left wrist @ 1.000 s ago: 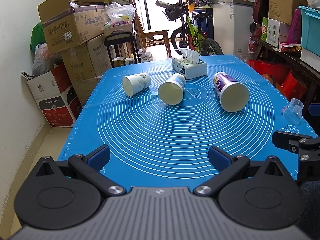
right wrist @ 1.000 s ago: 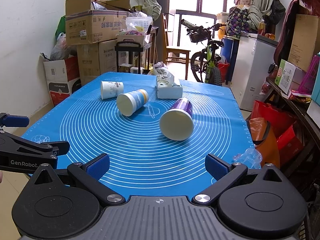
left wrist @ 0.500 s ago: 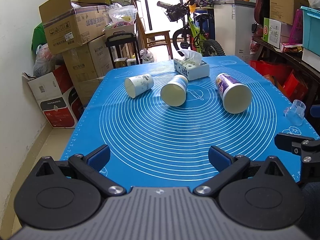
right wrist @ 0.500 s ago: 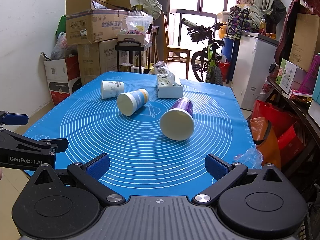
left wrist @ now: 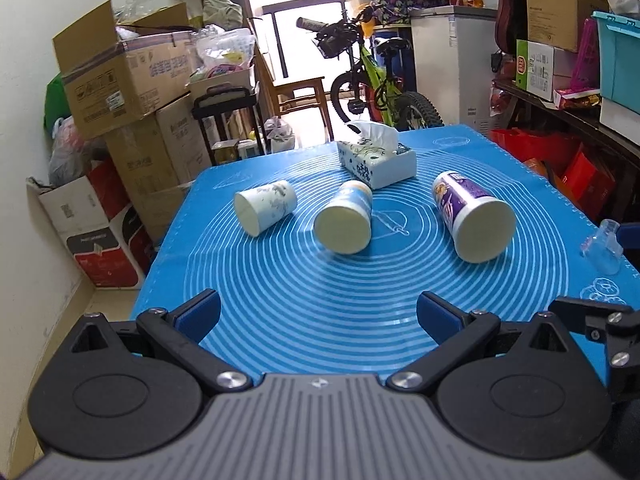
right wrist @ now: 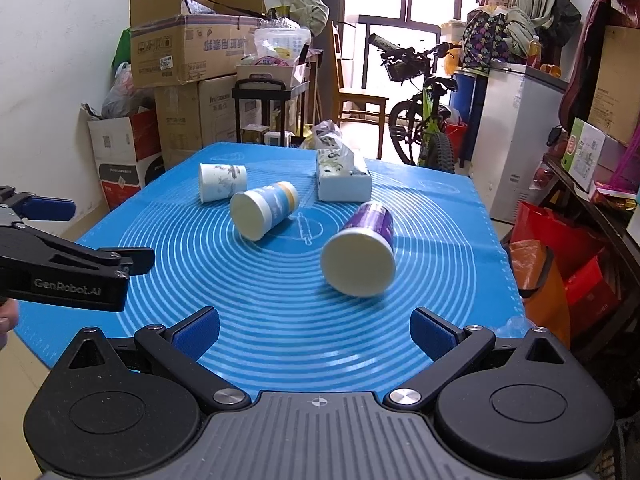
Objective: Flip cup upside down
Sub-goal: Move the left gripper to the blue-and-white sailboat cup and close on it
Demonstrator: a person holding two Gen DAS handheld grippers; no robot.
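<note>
Three paper cups lie on their sides on the blue mat (left wrist: 360,300): a white patterned cup (left wrist: 265,207) at left, a blue-and-white cup (left wrist: 347,217) in the middle, a purple cup (left wrist: 472,216) at right. In the right wrist view they are the white cup (right wrist: 222,181), the blue cup (right wrist: 264,209) and the purple cup (right wrist: 362,250). My left gripper (left wrist: 318,314) is open and empty over the mat's near edge, well short of the cups. My right gripper (right wrist: 314,332) is open and empty, nearest the purple cup.
A tissue box (left wrist: 376,160) stands behind the cups. A small clear plastic cup (left wrist: 602,246) lies near the mat's right edge. Cardboard boxes (left wrist: 132,80) stack along the left wall; a bicycle (left wrist: 372,80) and shelves stand beyond and to the right.
Both grippers have moved slightly forward toward the cups; jaws stay open. The cups have not moved.
</note>
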